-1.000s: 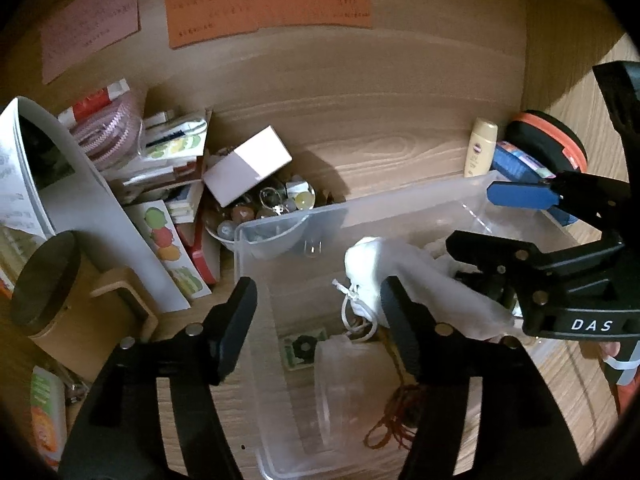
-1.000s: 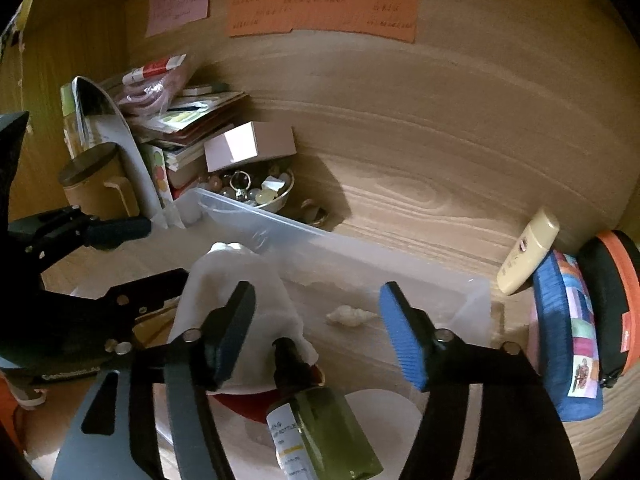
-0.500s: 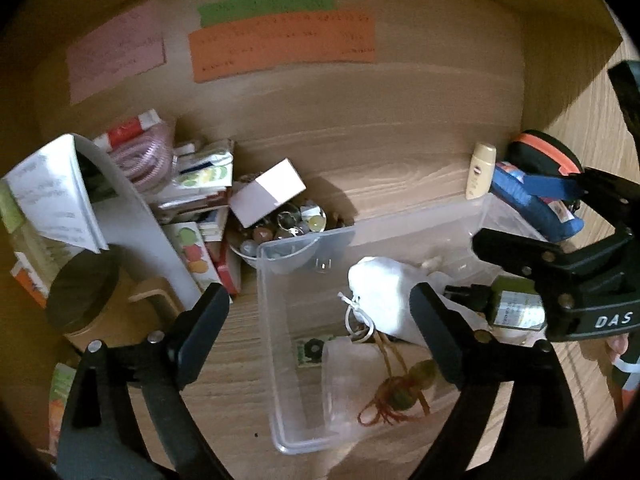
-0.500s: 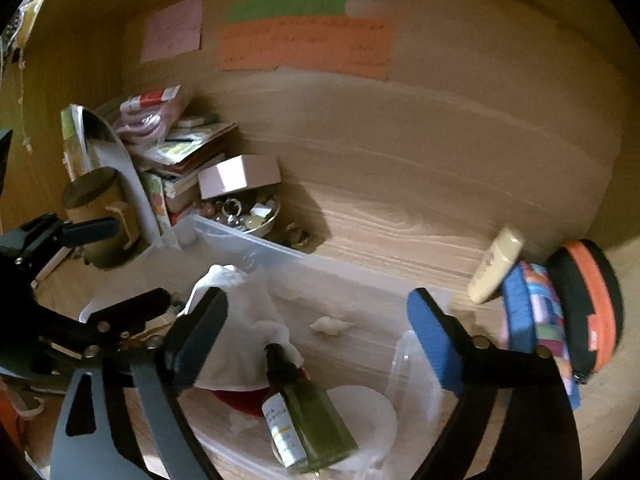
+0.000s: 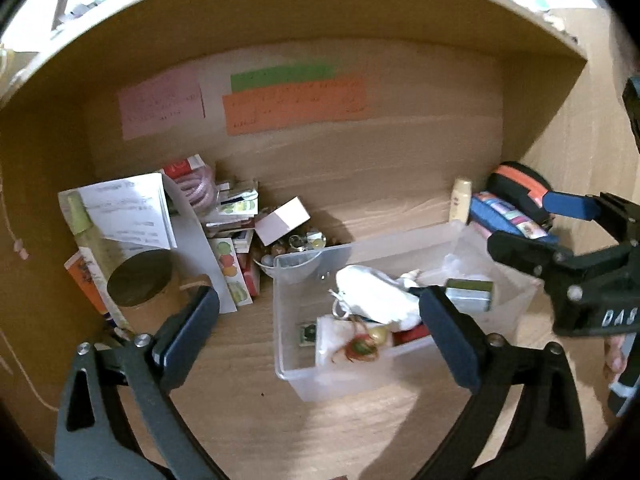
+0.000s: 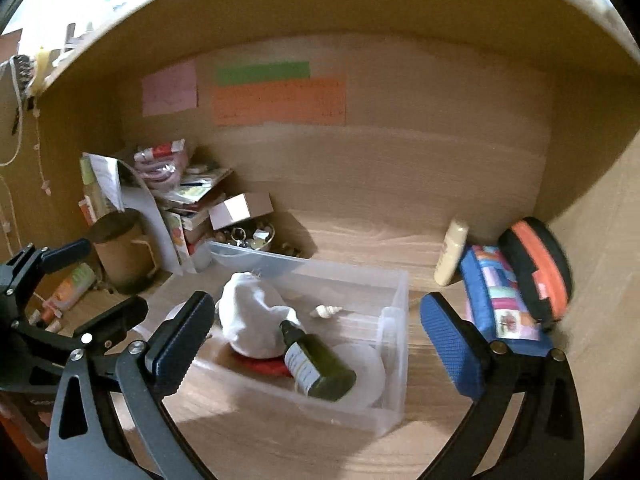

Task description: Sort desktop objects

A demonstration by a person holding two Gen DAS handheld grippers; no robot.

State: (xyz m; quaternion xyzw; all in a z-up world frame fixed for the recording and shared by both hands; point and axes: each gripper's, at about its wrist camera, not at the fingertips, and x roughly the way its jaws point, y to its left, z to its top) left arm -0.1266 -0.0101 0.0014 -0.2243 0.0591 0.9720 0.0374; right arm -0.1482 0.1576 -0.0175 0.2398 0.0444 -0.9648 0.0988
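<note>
At the far left corner of the desk (image 5: 360, 432) a leaning stack of papers and booklets (image 5: 132, 216) stands against the side wall, with a brown lidded cylinder (image 5: 140, 280) in front of it. Just right of that stack lie fruit-printed booklets (image 5: 234, 272), a tilted white box (image 5: 282, 220) and a small bowl of trinkets (image 6: 252, 238), the bowl touching the far left corner of the clear plastic bin (image 5: 296, 380).

The bin sits near the middle of the desk. Inside it lie a white drawstring pouch (image 6: 252, 320), a dark green bottle (image 6: 320, 364) on its side leaning against the pouch, a small seashell (image 6: 326, 311), a red item under the pouch, and a red-and-green tasselled ornament (image 5: 360, 350) at the near left end.

The left gripper (image 5: 320, 328) hangs above the near side of the bin, its jaws opening and already wide, nothing between them but air over the bin. The right gripper (image 6: 312, 340) hangs likewise above the bin, jaws opening and wide, with the bottle seen below between them, untouched.

At the far right corner a cream tube (image 6: 452, 256) leans near the back wall, beside a blue patchwork pouch (image 6: 500, 300) and a black-and-orange case (image 6: 536, 264). Pink, green and orange notes (image 5: 296, 104) are stuck on the back wall.
</note>
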